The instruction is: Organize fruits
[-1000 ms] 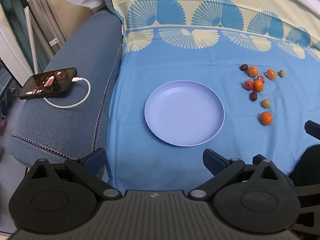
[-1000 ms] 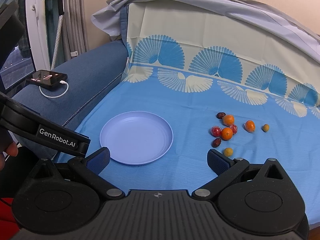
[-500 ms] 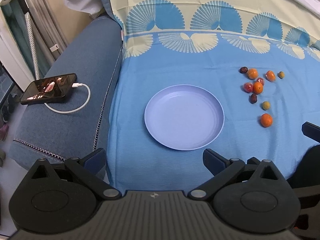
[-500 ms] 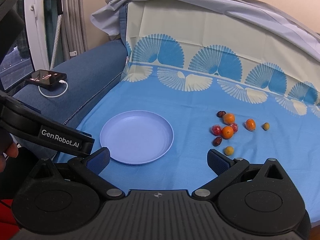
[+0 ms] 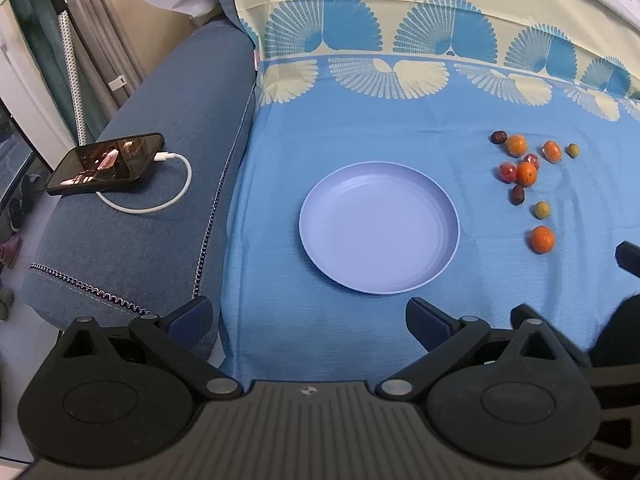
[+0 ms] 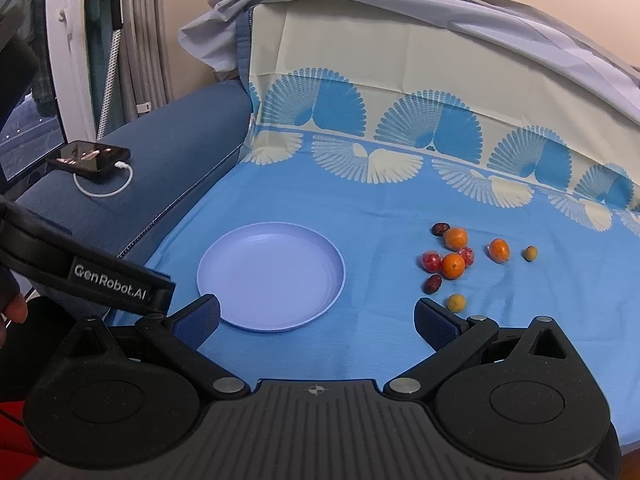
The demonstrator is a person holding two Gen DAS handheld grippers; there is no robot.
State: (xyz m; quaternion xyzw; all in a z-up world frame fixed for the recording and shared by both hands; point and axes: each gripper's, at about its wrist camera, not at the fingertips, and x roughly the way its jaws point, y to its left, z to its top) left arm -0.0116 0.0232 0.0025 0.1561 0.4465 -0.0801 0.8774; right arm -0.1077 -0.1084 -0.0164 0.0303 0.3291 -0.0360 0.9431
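Left gripper: jaws are spread wide apart, nothing is held between them, and it's hovering above the near edge of the blue cloth.
Right gripper: same deal, jaws wide apart with nothing gripped.
Plate: a lilac plate with nothing on it, seen just ahead of the left jaws and a bit towards their right side; from the right wrist view it sits ahead of the left-hand jaw.
Fruits: a loose bunch is scattered on the cloth ahead and off to the right of the left jaws, well clear of the plate; in the right wrist view they are found just ahead of the right-hand jaw.
Nearest fruit: a small yellowish one lies just beyond the tip of the right gripper's right-hand jaw.
Lone orange: set apart from the cluster, on the near side of it; it can't be spotted in the right wrist view.
Cloth: blue with cream fan patterns, spread over a sofa seat and up the backrest.
Phone: parked on the sofa arm, far left of the left jaws, with a white cable plugged in.
Other rig: the left gripper's body marked "GenRobot.AI" is seen at the left of the right wrist view.
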